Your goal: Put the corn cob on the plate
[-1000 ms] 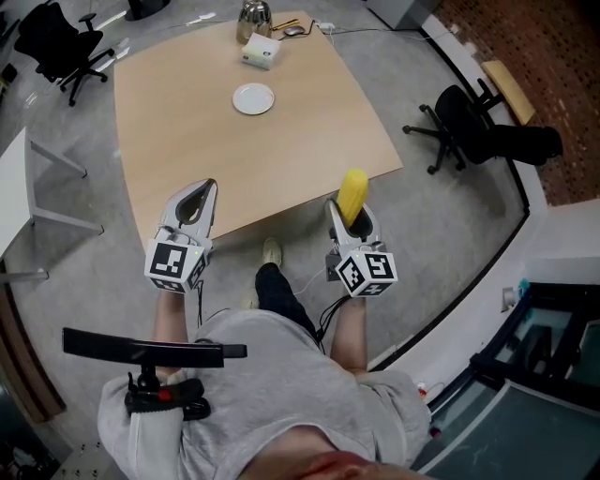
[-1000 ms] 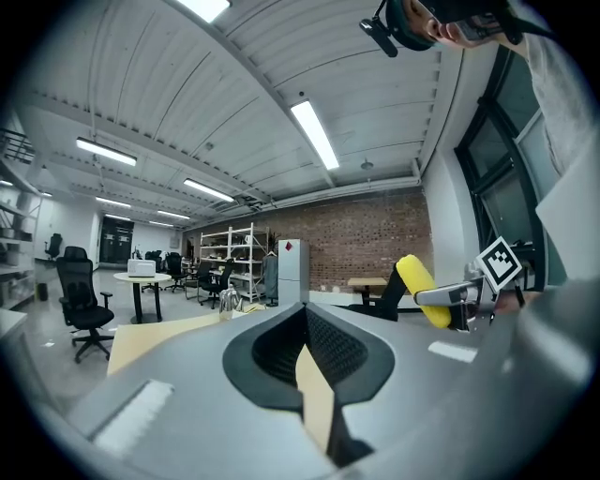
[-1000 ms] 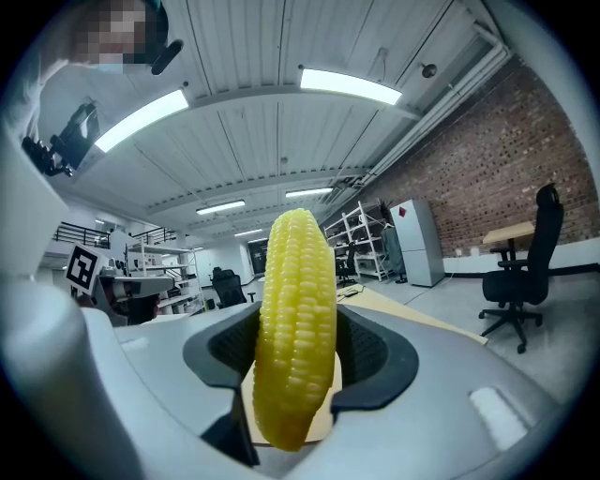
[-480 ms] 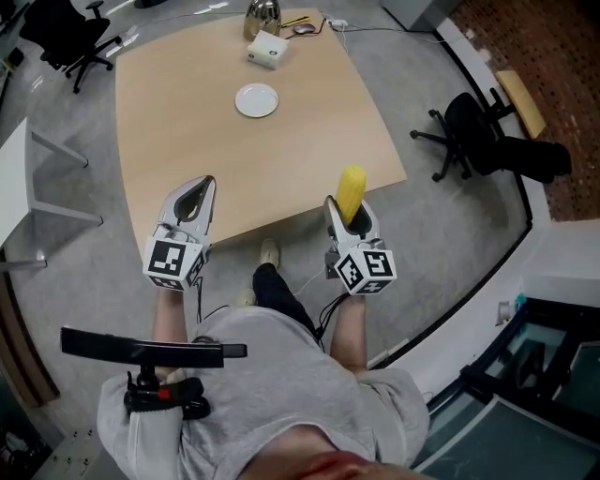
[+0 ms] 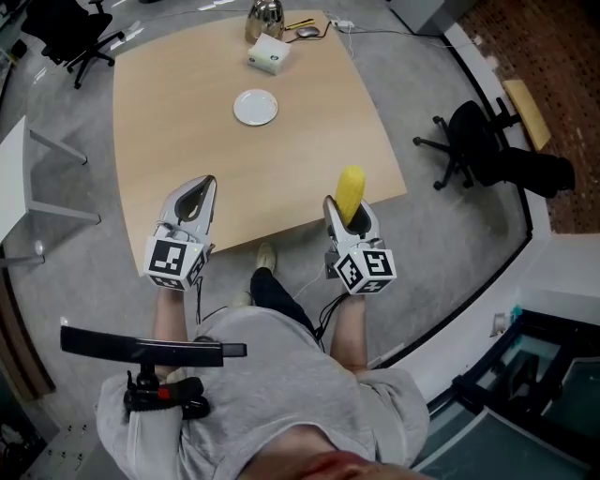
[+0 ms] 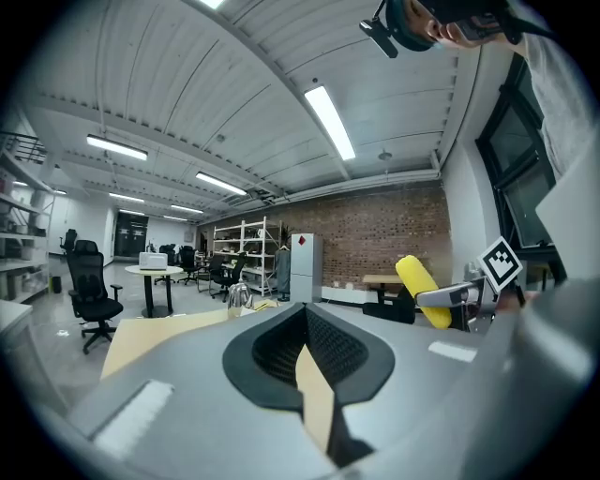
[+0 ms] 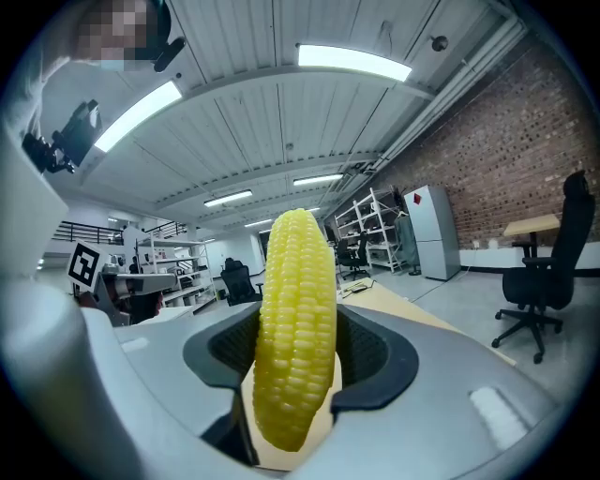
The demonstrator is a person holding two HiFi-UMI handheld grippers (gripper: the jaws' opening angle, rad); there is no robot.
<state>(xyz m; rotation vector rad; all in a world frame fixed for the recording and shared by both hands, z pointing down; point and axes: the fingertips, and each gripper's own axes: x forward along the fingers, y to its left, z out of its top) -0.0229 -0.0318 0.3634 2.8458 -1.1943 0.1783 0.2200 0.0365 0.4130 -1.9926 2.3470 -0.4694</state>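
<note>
The yellow corn cob (image 5: 350, 194) stands upright between the jaws of my right gripper (image 5: 349, 212), which is shut on its lower part; its tip hangs over the near edge of the wooden table (image 5: 187, 122). The kernels fill the middle of the right gripper view, corn cob (image 7: 296, 319). A small white plate (image 5: 255, 107) lies far ahead on the table's far half. My left gripper (image 5: 195, 201) is held over the near table edge, jaws shut and with nothing in them. From the left gripper view the corn cob (image 6: 418, 289) shows off to the right.
A white box (image 5: 268, 55) and a metal kettle (image 5: 264, 14) stand at the table's far edge beyond the plate. Black office chairs stand right of the table (image 5: 473, 141) and at the far left (image 5: 70, 33). A white table (image 5: 14, 187) is at the left.
The table and plate have slid slightly nearer in the head view. Both grippers keep the same pose, the corn cob still held.
</note>
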